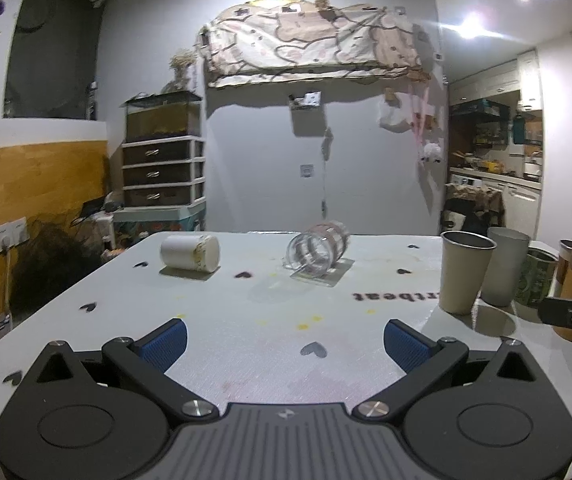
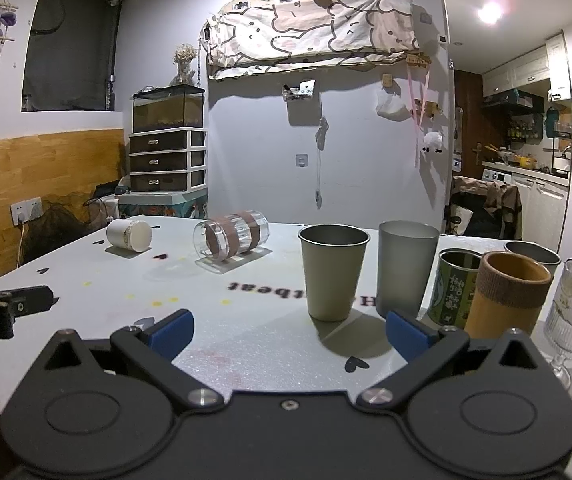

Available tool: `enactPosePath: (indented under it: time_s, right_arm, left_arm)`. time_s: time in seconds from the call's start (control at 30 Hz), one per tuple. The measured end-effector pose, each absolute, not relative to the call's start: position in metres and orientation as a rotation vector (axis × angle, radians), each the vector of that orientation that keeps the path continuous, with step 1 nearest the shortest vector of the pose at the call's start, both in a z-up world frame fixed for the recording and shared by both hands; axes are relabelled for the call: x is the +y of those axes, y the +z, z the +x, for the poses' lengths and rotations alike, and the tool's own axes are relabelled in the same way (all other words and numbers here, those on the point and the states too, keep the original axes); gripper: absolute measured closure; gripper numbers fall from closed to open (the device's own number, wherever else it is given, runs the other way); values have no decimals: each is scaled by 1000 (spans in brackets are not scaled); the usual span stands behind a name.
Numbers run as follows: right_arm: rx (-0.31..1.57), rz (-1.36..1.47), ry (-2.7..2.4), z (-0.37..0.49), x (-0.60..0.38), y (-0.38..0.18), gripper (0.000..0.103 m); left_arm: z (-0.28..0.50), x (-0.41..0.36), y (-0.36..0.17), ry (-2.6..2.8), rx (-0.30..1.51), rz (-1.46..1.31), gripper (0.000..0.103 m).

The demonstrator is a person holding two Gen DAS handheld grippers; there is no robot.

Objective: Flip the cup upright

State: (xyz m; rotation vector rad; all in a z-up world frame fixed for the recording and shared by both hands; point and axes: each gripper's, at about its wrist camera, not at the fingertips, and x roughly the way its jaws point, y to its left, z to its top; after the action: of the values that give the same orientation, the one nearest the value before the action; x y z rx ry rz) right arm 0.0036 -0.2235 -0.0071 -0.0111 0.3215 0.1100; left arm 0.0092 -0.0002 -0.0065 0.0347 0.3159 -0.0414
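Both wrist views look low across the table [image 1: 246, 300], sharing its cups.

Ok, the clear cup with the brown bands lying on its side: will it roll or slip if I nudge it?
The clear cup is a cylinder lying on its side, so a sideways nudge would probably roll it toward the white cup. Its smooth transparent wall looks hard and may slip in the pads. It looks empty, so likely light. Both grippers, left and right, are open.
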Motion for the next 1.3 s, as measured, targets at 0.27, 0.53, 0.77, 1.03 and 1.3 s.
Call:
enactPosePath:
  time_s: [0.27, 0.53, 0.77, 1.03, 1.3]
  right_arm:
    - [310, -8, 133, 2, -225, -8, 0]
    - [317, 19, 153, 7, -235, -22, 0]
    - [351, 71, 130, 18, -255, -35, 0]
    - [370, 80, 98, 29, -274, -45, 0]
    - [388, 87, 96, 37, -277, -51, 0]
  left_arm:
    - [65, 2, 15, -200, 229, 176, 0]
    - [184, -24, 1, -292, 333, 240, 1]
    - [287, -56, -12, -264, 379, 289, 0]
    - [372, -57, -39, -165, 548, 209, 2]
    - [372, -46, -45, -171, 556, 202, 21]
